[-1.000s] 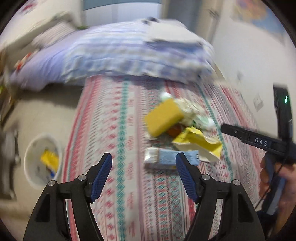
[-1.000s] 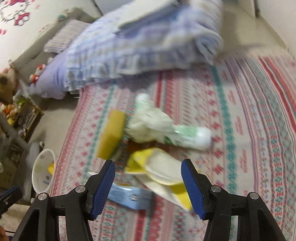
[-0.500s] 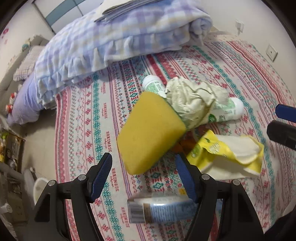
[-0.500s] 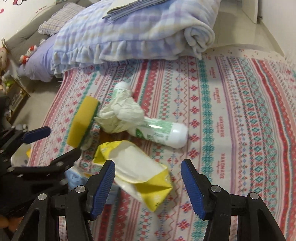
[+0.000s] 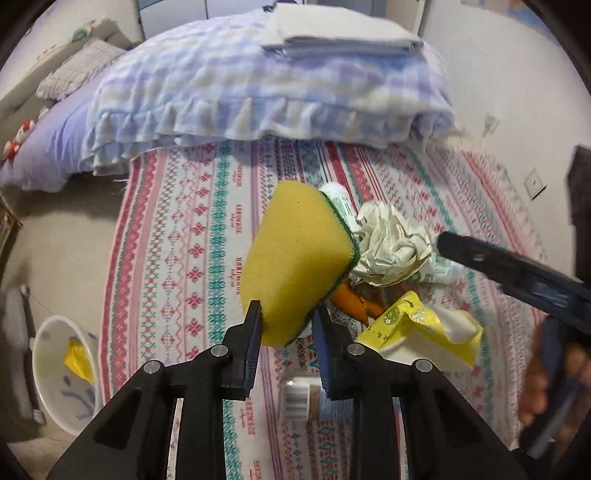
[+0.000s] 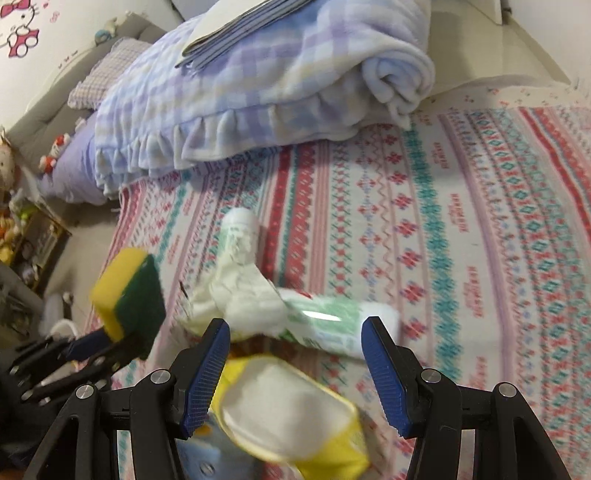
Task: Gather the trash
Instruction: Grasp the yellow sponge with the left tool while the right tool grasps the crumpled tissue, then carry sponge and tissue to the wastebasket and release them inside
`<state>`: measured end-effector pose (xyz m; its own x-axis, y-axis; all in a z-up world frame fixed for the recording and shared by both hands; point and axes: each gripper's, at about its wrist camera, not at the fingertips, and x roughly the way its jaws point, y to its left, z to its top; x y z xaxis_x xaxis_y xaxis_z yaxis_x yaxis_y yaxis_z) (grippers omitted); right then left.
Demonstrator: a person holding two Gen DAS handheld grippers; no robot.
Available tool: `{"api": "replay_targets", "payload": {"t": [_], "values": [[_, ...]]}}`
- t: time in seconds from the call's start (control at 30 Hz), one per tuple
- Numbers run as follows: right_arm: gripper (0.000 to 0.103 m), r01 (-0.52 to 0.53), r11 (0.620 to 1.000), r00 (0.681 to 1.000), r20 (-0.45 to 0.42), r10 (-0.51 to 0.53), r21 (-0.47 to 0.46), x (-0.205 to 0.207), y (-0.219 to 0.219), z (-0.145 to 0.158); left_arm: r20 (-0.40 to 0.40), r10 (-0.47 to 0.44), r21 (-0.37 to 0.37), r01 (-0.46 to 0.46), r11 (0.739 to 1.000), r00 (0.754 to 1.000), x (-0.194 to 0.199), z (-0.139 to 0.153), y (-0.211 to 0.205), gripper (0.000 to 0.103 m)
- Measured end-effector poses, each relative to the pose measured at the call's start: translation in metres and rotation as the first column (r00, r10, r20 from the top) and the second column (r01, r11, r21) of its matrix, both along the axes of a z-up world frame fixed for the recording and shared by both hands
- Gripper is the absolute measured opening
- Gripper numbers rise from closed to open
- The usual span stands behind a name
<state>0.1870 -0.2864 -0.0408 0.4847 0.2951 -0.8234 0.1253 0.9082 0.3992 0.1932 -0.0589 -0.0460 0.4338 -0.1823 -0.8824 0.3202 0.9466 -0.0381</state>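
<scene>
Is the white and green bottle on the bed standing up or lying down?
Lying down. The bottle rests on its side on the patterned bedspread, partly under crumpled paper, just ahead of the open right gripper.

sponge (image 5: 299,254) yellow w/ green back; bedspread (image 5: 184,240) red/teal patterned; blanket (image 5: 258,85) lilac/blue check; wrapper (image 5: 424,325) yellow.

Sponge (image 5: 299,266) now clamped, lifted

Probably a child's bedroom: patterned bedspread (image 6: 461,229), folded checked blanket (image 5: 266,96), cartoon wall sticker (image 6: 20,27).
</scene>
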Motion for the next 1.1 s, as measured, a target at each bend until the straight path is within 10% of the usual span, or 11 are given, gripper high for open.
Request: {"api": "replay_targets", "payload": {"t": [0.37,0.4,0.43,0.53,1.1], "values": [[0.066,-0.027,1.0,0.999,-0.03,0.027,0.004,0.033,0.03,-0.022,-0.03,0.055,-0.09,-0.058,0.994,0.998,-0.009,0.015,0.045,0.029],[0.064,-0.035,0.999,0.998,-0.045,0.034,-0.009,0.034,0.034,-0.024,-0.033,0.061,-0.105,-0.064,0.992,0.998,-0.01,0.017,0.051,0.029],[0.038,-0.036,0.999,0.998,-0.048,0.035,-0.008,0.034,0.036,-0.024,-0.035,0.065,-0.122,-0.069,0.99,0.997,-0.011,0.019,0.057,0.029],[0.029,-0.022,1.0,1.0,0.017,0.021,0.021,0.029,0.038,-0.003,-0.032,0.085,-0.161,-0.089,0.983,0.996,-0.011,0.027,0.076,0.029],[0.029,-0.145,0.989,0.98,0.142,0.142,0.014,0.011,0.121,0.043,-0.162,0.29,-0.269,-0.325,0.907,0.943,-0.014,0.011,0.223,0.029]]}}
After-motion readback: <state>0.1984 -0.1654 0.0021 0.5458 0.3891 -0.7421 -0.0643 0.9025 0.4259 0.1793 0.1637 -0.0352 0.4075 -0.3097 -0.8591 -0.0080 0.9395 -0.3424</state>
